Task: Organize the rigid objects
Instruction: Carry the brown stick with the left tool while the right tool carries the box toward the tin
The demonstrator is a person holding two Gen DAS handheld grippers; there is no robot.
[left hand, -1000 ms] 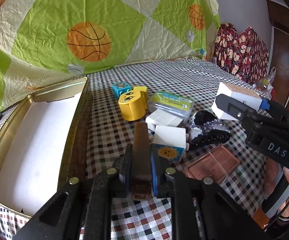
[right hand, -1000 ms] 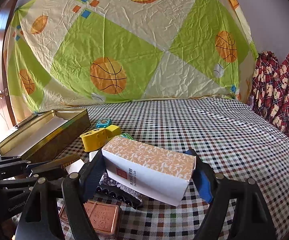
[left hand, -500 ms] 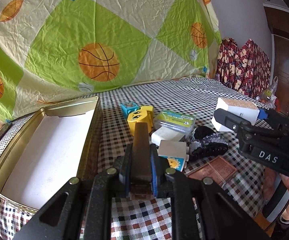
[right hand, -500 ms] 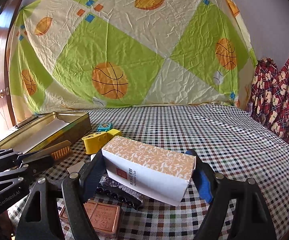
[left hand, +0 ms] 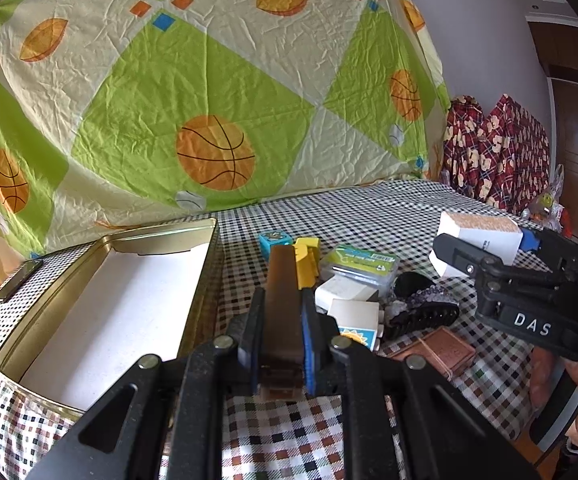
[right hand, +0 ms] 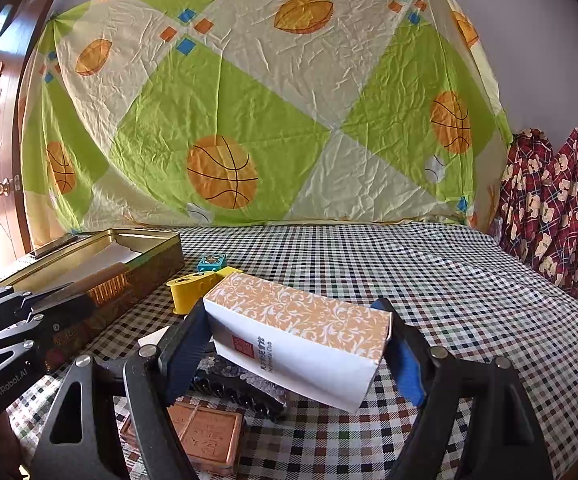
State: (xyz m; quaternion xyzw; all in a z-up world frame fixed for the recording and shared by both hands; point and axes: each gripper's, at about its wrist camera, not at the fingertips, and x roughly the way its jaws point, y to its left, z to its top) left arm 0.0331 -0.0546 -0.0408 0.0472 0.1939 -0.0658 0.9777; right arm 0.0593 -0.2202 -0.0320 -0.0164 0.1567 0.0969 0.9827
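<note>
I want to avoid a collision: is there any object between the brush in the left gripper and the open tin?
Nothing visible blocks it. The brush is clamped in the left gripper; the tin lies just left, with its near wall to clear.

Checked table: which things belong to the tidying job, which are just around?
Job:
- gold tin
- brown brush in left tongs
- patterned box in right tongs
- yellow toy
- black hair clip
- copper tile

Around:
- basketball sheet
- plaid cloth

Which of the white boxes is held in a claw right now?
The long box with the orange floral top, clamped end to end by the right claw; the small white boxes lie untouched on the cloth.
</note>
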